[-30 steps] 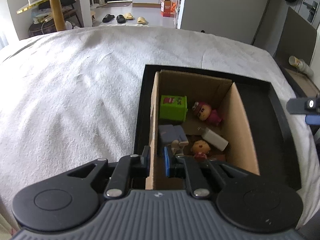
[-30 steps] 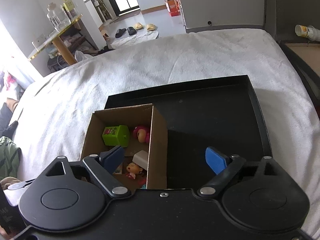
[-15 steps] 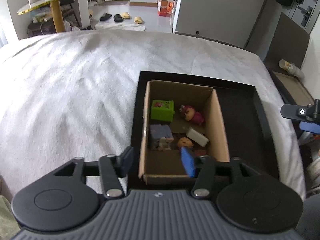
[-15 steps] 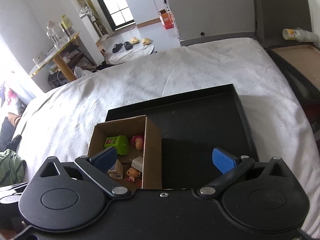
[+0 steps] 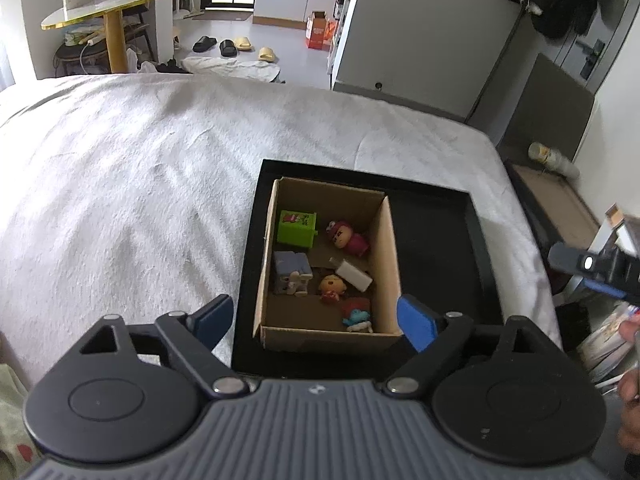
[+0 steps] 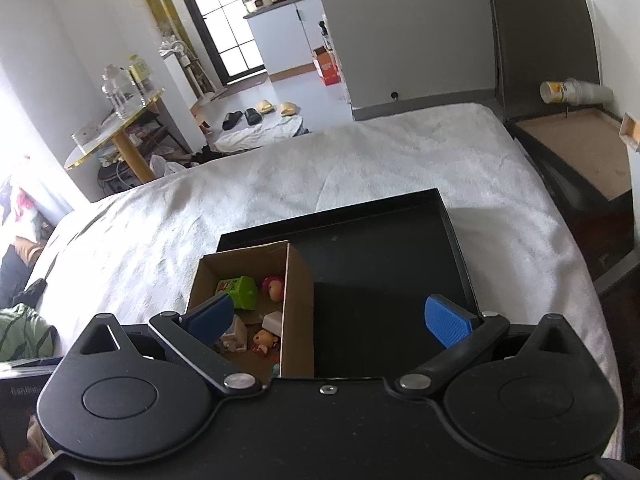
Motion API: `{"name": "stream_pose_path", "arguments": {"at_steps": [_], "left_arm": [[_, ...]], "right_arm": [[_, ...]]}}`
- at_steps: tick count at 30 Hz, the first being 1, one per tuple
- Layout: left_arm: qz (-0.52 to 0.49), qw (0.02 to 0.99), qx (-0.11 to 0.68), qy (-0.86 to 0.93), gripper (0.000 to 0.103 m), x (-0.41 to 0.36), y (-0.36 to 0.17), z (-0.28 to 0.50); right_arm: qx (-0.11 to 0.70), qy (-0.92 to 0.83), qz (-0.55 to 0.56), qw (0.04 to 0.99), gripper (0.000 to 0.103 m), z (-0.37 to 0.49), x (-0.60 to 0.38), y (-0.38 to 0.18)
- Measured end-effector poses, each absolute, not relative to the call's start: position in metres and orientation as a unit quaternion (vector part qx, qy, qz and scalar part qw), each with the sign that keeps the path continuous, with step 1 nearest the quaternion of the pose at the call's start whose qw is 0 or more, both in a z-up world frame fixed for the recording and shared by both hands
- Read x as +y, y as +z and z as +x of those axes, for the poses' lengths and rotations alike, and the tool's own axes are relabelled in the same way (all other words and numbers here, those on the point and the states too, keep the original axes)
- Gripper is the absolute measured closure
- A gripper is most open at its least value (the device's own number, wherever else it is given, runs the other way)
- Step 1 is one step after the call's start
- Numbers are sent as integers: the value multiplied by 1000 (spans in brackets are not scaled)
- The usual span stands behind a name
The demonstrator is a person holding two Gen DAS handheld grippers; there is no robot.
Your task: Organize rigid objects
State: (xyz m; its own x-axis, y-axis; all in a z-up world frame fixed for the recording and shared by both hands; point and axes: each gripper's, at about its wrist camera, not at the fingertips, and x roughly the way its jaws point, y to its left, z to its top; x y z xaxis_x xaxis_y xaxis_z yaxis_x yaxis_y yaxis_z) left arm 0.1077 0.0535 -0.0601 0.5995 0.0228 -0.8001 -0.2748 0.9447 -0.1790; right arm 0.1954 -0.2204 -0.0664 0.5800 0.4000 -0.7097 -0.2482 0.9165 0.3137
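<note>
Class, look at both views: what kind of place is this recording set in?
Most likely a small lived-in flat: the work surface looks like a bed with a white blanket, slippers lie on the floor, and a kitchen counter stands beyond.

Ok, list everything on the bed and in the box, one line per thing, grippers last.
bed cover: 1, white, under everything
tray: 1, black, on the cover
cardboard box: 1, brown, open, in the tray's left part
cube toy: 1, green, box's far left
pink figure: 1, box's far right
grey-blue block toy: 1, box's left, middle
white block: 1, by the box's right wall
yellow-headed figure: 1, box's middle
red and blue figure: 1, box's near right
left gripper: 1, black, blue pads, open, empty
right gripper: 1, black, blue pads, open, empty
</note>
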Motion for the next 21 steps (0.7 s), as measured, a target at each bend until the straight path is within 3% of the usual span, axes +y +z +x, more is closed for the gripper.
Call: {"name": "stream_pose_path", "arguments": {"at_steps": [21], "left_arm": [[-128, 904, 403, 63, 3, 44, -23, 45]], "right_arm": [[381, 183, 78, 903, 0, 134, -231, -25]]}}
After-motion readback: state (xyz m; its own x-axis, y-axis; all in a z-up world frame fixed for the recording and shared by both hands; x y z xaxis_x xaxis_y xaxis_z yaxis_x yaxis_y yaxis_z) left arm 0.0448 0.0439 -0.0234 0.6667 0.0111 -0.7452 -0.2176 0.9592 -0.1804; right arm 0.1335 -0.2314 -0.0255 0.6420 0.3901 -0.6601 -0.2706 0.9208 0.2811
